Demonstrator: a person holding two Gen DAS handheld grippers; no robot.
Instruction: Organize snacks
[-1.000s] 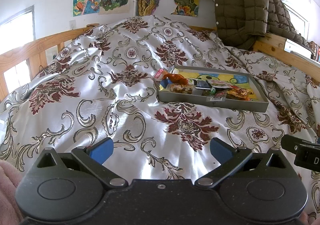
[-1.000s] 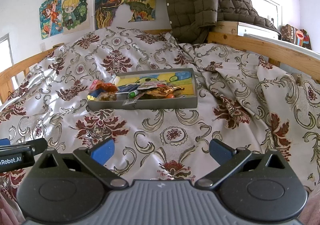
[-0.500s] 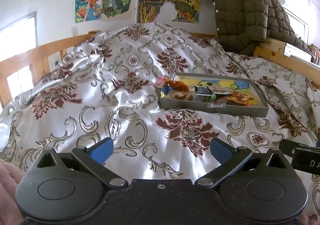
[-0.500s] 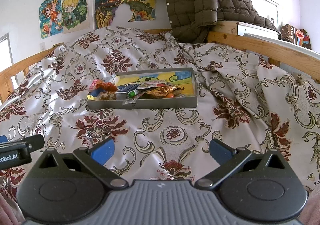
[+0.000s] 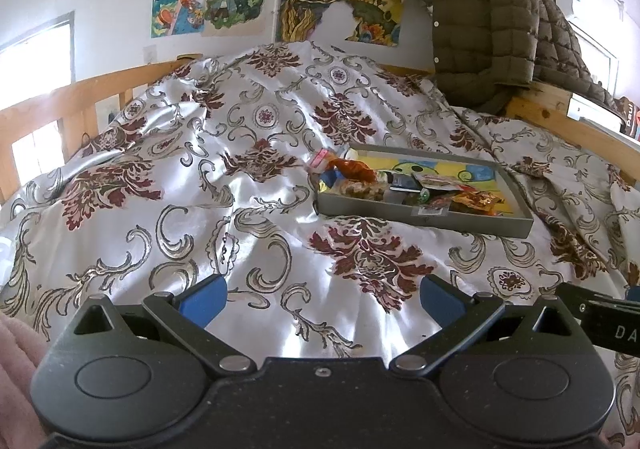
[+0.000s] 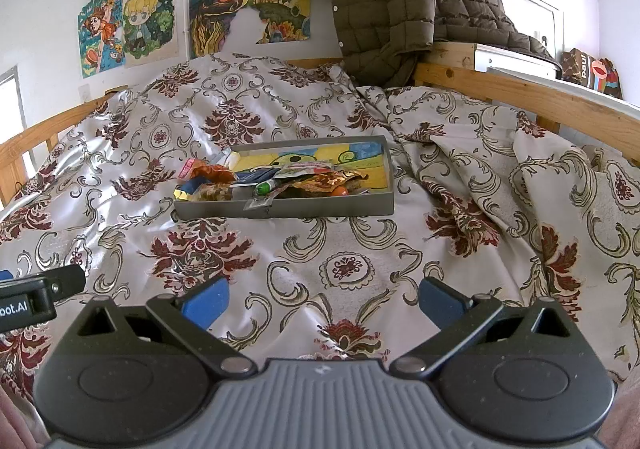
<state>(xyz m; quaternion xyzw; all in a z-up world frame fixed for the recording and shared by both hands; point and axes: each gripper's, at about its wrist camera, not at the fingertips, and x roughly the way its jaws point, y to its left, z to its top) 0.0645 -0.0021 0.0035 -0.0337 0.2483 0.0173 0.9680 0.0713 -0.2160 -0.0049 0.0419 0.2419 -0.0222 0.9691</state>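
Standing at the foot of the bed, I see the left gripper point(image 5: 322, 299) held low over the satin bedspread point(image 5: 168, 217), its blue fingers spread wide with nothing between them, and the same goes for the right gripper point(image 6: 324, 299) beside it; two grippers, both empty, both well short of the goods, which I take to mean they are simply poised facing the work. From the left gripper the one grey tray point(image 5: 424, 218) lies at about one o'clock; from the right it sits near eleven. Its low rim is presumably there to keep loose packets from sliding off the slippery cloth. The snacks point(image 6: 280, 183) are heaped in the near half of the tray, with the cartoon-printed floor bare behind them. A pink-ended wrapper point(image 6: 188, 169) pokes out over the left rim and a clear packet point(image 6: 260, 202) droops over the front wall. I cannot count the packets exactly; they overlap, perhaps eight or so. Such a heap fits snacks just gathered in, or a jumble awaiting sorting. One quilted jacket point(image 6: 384, 1) hangs over the bed rail at two o'clock.
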